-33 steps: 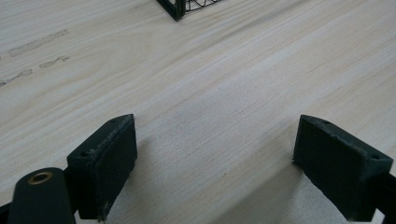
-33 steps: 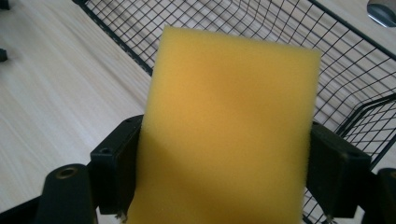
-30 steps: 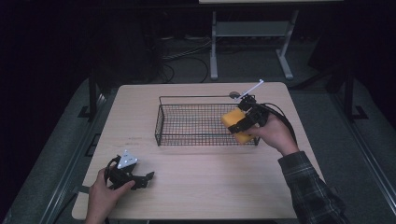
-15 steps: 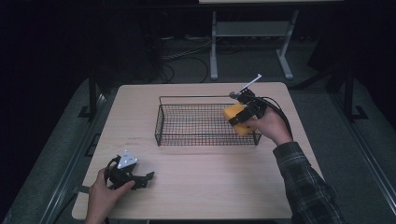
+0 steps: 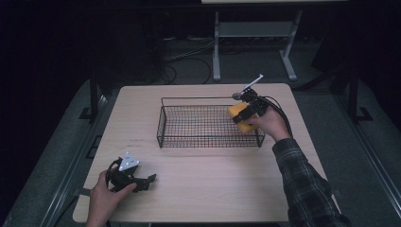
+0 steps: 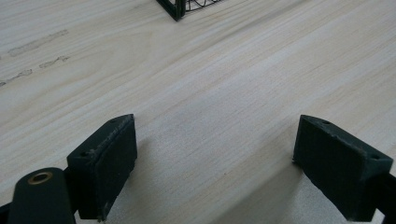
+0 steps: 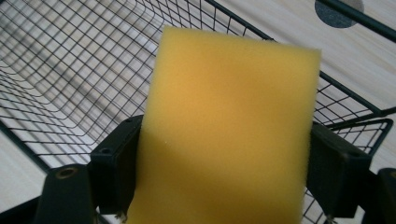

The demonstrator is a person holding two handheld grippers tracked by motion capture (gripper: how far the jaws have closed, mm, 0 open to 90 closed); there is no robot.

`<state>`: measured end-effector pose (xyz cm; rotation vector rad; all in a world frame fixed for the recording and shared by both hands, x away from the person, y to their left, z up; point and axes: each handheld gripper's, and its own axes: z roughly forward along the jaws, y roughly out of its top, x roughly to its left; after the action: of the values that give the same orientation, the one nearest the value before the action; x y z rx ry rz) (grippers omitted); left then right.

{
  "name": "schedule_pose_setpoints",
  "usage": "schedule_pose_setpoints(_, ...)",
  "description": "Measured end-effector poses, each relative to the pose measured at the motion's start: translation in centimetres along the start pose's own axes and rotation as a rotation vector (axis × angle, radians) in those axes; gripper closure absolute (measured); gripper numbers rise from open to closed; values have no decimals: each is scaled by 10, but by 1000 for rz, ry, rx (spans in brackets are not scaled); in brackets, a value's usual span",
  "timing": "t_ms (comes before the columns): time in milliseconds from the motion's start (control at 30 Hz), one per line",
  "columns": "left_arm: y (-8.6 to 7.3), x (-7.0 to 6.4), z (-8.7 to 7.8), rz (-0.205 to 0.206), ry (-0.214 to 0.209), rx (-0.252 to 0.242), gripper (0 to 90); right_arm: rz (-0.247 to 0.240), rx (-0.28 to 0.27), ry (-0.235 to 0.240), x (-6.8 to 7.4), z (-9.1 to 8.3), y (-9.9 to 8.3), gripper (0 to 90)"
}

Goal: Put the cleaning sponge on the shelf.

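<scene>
Nearest the person, the left tool (image 5: 142,181) rests on the bare desk (image 5: 213,189) with its jaws spread wide and nothing between them. Farther out, the right tool (image 5: 246,113) is clamped on a yellow sponge (image 7: 229,130), one jaw on each long side, holding it upright over the right end of the wire basket (image 5: 163,124) — above the mesh floor, not yet resting on it. The sponge looks light and soft (its sides seem to give a little at the pads), so it should need only modest pressure; the flat opposite faces near the middle are likely the best place to hold it — corners would probably fold.
</scene>
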<state>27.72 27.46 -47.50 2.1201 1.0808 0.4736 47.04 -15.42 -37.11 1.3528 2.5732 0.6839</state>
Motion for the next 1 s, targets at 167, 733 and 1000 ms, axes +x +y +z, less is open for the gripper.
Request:
schedule_pose_setpoints(167, 0, 0, 0, 0, 0, -1, 126, 4, 0, -4, -4, 8, 2, 213)
schedule_pose_setpoints(733, 0, 0, 0, 1, 0, -1, 126, -1, 40, -16, -3, 30, -5, 200)
schedule_pose_setpoints(1000, 0, 0, 0, 0, 0, 0, 126, 0, 56, -8, -4, 33, -6, 173)
